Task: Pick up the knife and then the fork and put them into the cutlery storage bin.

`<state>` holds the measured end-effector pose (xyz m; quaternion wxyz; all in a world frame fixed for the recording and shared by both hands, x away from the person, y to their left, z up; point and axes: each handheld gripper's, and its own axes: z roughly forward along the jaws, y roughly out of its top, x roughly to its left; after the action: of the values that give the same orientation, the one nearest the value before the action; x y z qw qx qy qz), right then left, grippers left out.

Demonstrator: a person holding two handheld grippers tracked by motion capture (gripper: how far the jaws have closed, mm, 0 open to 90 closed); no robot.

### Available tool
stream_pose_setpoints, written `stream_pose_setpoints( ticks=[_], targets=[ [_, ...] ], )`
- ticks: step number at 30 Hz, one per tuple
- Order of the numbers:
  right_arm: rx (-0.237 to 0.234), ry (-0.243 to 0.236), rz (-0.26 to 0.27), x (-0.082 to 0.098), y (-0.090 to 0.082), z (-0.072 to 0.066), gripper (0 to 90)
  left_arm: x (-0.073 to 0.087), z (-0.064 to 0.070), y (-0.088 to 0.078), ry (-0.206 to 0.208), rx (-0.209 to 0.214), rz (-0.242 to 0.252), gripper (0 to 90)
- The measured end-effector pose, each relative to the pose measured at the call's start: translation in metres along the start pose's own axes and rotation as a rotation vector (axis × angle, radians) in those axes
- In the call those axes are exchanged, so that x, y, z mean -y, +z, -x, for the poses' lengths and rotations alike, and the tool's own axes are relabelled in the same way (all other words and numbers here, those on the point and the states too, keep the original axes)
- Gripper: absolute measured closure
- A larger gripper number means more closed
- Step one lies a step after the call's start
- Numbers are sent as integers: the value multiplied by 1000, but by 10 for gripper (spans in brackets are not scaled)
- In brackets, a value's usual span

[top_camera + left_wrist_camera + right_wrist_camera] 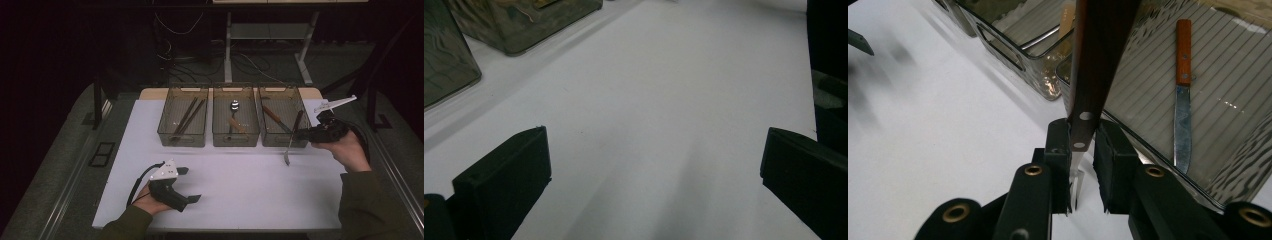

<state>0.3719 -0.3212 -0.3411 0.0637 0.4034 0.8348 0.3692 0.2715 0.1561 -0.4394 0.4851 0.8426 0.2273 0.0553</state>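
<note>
My right gripper (300, 134) is shut on a wooden-handled fork (289, 150) at the front right corner of the right bin (300, 100). The fork hangs upright, tines down, above the white table. In the right gripper view the pads (1060, 145) pinch the lower end of the brown handle (1100, 50), and the tines show below them. A knife (1182, 100) with a wooden handle lies in the bin behind. My left gripper (190, 185) rests at the front left of the table, open, with nothing between its fingers (504, 185).
Three smoky clear bins stand in a row at the back of the white table (240, 180): the left bin (167, 130) holds brown sticks, the middle one (220, 137) a spoon. Beyond the table are desk legs and cables on the floor.
</note>
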Motion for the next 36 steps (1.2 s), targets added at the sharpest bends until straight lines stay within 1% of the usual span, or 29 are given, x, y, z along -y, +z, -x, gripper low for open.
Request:
stream_pose_setpoints(
  ticks=[11, 17, 25, 29, 32, 36],
  targets=[
    [16, -6, 17, -4, -9, 0, 771, 0, 0, 0, 0, 0, 0, 0],
    [30, -15, 35, -12, -20, -2, 771, 0, 0, 0, 0, 0, 0, 0],
    [60, -45, 58, -33, -44, -3, 771, 0, 0, 0, 1, 0, 0, 0],
    [96, -62, 79, -46, -59, -3, 771, 0, 0, 0, 3, 0, 1, 0],
    [126, -55, 87, -56, -67, 1, 771, 0, 0, 0, 3, 1, 1, 0],
    [156, -42, 89, -67, -71, 12, 771, 0, 0, 0, -1, 0, 4, 0]
  ],
)
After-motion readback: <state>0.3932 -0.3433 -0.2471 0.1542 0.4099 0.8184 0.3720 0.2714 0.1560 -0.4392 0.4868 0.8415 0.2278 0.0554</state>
